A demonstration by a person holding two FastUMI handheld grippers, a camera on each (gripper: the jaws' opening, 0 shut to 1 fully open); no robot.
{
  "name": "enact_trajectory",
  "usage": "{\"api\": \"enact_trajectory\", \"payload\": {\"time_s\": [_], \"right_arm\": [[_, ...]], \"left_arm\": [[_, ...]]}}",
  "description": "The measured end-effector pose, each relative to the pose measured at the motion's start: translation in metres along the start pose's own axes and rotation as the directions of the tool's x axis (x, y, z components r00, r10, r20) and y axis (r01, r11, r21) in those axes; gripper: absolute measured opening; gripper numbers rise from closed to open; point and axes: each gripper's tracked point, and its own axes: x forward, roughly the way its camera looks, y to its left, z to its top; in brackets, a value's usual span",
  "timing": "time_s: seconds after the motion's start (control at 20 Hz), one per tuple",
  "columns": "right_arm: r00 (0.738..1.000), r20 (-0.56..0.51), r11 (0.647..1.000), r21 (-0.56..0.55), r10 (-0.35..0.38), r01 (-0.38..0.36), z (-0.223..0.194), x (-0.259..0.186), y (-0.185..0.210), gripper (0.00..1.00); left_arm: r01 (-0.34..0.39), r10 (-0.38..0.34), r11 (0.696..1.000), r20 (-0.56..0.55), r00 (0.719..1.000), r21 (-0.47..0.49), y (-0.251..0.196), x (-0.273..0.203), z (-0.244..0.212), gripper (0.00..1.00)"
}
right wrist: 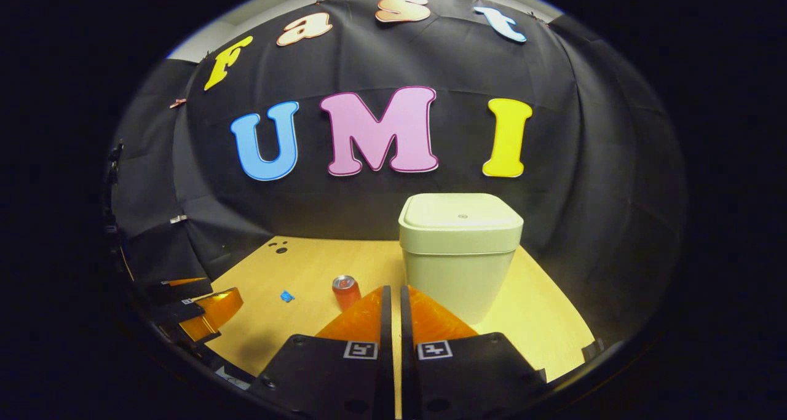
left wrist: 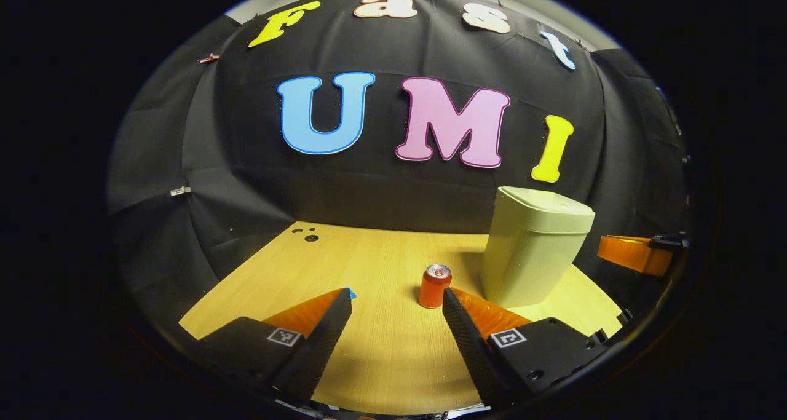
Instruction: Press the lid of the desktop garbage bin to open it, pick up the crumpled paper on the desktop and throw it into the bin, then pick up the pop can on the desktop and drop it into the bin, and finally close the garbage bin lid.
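Black cloth backs a pale wooden worktop, and on it I see the garbage bin standing upright with its lid flat down and closed. The pop can stands upright just beside the bin, not yet lifted. I can spot no crumpled paper on the worktop; a small blue scrap lies apart from the can, too small to identify. By my judgement the task is either at its very start, lid still unpressed, or the paper is already inside; I cannot tell which. The can and the final closing remain.

My left gripper has its jaws wide apart, holding nothing, the can just ahead of them. My right gripper has its jaws nearly together, empty, facing the bin.

No brand is legible on the can or bin; the square markers on the grippers carry no readable text.
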Motion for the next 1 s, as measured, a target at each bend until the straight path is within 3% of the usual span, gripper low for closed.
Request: {"api": "enact_trajectory", "payload": {"time_s": [0.15,0.85,1.0], "right_arm": [[0.995,-0.038,0.996,0.014,0.088,-0.087,-0.006,0.007,0.012,0.05],[0.979,0.017,0.979,-0.032,0.204,-0.204,0.052,0.045,-0.016,0.05],[0.981,0.042,0.981,-0.045,0.190,-0.188,0.067,0.065,-0.032,0.05]], "left_arm": [[-0.009,0.009,1.000,-0.001,1.000,-0.004,-0.001,0.003,0.002,0.96],[-0.147,0.146,0.989,-0.022,0.989,-0.019,-0.008,0.029,0.003,0.96],[-0.154,0.154,0.988,-0.022,0.988,0.005,-0.013,0.037,0.004,0.96]]}}
